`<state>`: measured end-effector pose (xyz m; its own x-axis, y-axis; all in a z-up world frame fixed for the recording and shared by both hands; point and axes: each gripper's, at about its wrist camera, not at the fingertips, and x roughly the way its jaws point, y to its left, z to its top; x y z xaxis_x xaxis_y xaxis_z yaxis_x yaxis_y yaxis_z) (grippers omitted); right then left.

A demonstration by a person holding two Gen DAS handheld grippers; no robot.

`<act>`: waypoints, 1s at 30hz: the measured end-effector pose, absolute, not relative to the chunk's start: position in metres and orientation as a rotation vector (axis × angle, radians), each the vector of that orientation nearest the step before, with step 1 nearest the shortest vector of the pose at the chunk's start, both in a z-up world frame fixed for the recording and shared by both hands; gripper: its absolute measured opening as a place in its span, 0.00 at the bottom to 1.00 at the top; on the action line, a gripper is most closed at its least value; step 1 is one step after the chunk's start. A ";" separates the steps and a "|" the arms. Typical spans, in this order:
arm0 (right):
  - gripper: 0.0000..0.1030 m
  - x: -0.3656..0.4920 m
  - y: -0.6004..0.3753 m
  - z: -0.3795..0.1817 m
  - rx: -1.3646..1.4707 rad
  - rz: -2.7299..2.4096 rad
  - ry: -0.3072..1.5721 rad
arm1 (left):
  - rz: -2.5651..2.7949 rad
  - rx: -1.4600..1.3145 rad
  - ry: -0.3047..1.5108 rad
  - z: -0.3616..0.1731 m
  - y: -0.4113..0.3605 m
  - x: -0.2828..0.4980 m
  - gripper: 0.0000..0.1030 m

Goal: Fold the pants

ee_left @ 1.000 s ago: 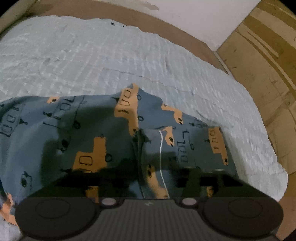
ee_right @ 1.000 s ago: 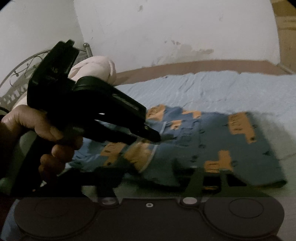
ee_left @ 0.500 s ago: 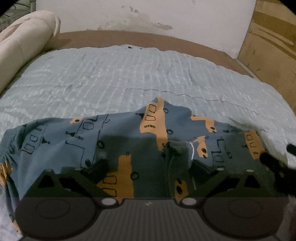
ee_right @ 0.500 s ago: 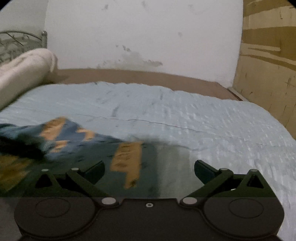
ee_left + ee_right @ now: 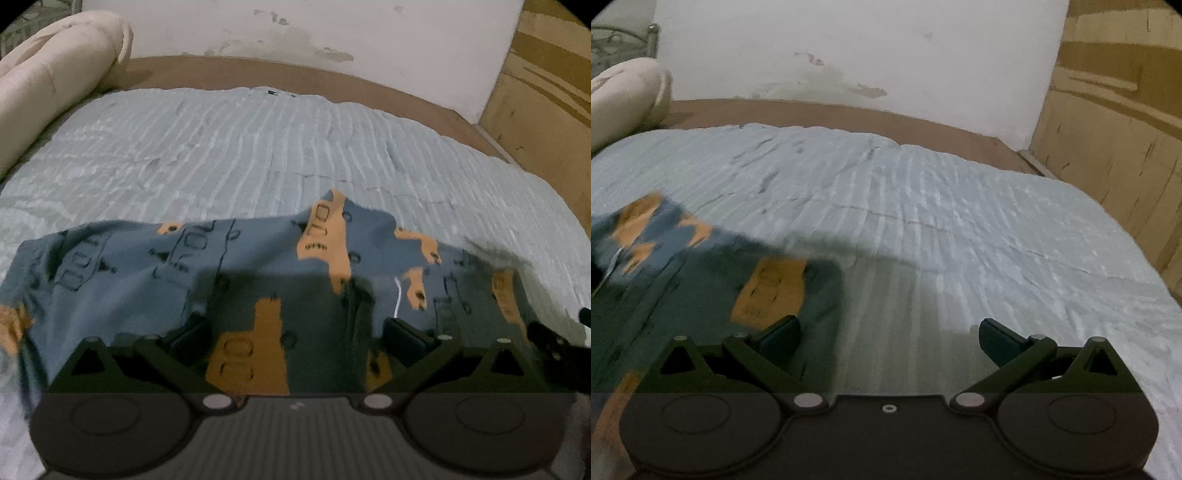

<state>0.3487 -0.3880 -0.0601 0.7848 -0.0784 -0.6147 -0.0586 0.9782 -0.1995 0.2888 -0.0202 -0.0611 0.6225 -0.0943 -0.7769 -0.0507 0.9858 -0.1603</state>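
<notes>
The pants [image 5: 258,266] are blue-grey with orange vehicle prints and lie folded in a wide band on the light blue bedspread [image 5: 258,147]. My left gripper [image 5: 295,332] is open and hovers just above their near edge, holding nothing. A white drawstring [image 5: 398,295] shows near the right finger. In the right wrist view the pants [image 5: 701,266] lie at the left. My right gripper [image 5: 888,334] is open and empty, its left fingertip [image 5: 781,332] over the pants' right end and the right one over bare bedspread [image 5: 960,221].
A rolled cream blanket [image 5: 48,92] lies at the far left of the bed. A brown bed frame [image 5: 258,70] runs along the white wall. A wooden wardrobe [image 5: 1115,129] stands at the right. The right gripper's dark tip [image 5: 554,343] shows at the right edge of the left wrist view.
My left gripper has opened, let go of the pants and pulled back. My right gripper has swung to the right, away from the left one, and now faces the pants' right end.
</notes>
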 end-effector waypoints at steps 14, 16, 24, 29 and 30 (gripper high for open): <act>0.99 0.267 -0.377 -0.042 -0.153 -0.045 0.519 | -0.030 -0.295 0.806 -0.045 0.009 0.219 1.00; 0.99 0.265 -0.362 -0.036 -0.146 0.004 0.487 | -0.013 -0.352 0.788 -0.037 0.022 0.211 1.00; 0.99 0.295 -0.282 -0.026 -0.186 0.209 0.477 | 0.102 -0.309 0.701 -0.018 0.069 0.170 1.00; 0.99 0.310 -0.255 -0.038 -0.200 0.205 0.520 | 0.151 -0.344 0.706 -0.030 0.108 0.168 1.00; 0.99 0.312 -0.250 -0.042 -0.208 0.197 0.530 | 0.152 -0.360 0.708 -0.034 0.115 0.171 1.00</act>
